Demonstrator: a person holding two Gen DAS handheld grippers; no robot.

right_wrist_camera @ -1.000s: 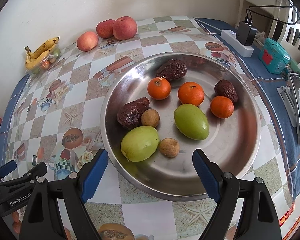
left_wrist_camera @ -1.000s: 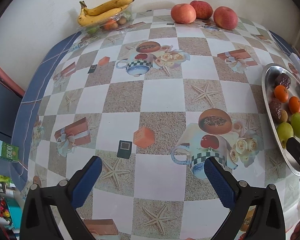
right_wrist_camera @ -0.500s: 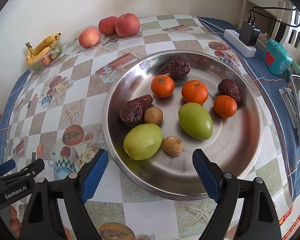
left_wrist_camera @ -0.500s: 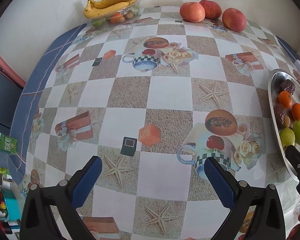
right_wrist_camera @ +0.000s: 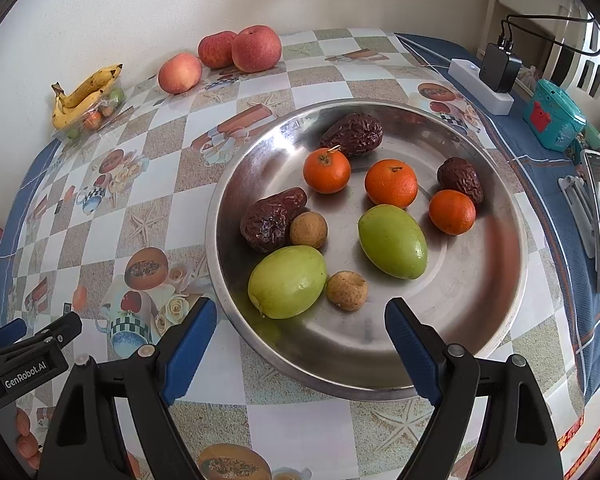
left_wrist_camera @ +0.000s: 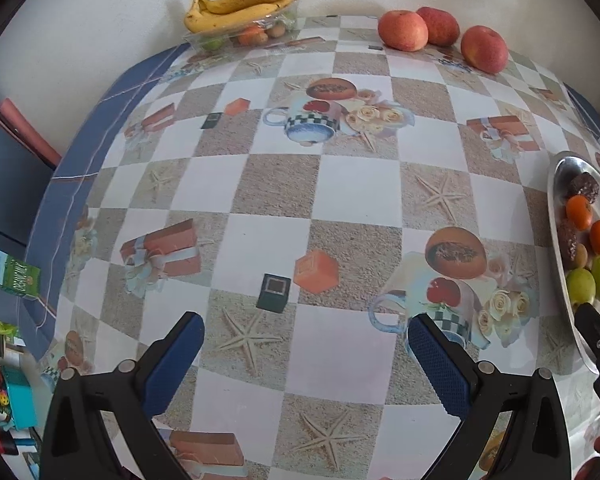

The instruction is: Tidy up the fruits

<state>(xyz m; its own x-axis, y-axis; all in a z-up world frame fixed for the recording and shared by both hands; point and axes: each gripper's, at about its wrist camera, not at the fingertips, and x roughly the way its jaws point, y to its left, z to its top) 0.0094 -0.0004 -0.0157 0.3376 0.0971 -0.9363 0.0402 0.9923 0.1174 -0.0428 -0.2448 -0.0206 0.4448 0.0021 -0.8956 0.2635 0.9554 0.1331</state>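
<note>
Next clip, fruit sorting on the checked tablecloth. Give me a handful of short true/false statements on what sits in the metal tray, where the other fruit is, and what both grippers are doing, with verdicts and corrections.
1. The metal tray holds three small oranges. True.
2. The right gripper is shut on a green fruit. False: its jaws are open and hold nothing; the fruit lies in the tray just beyond them.
3. Three apples sit on the tablecloth near the wall, outside the tray. True.
4. The bananas lie in the metal tray. False: they rest on a clear container by the wall, far from the tray.
5. The left gripper is open over bare tablecloth. True.
6. The tray holds only one wrinkled dark fruit. False: three are in it.
</note>
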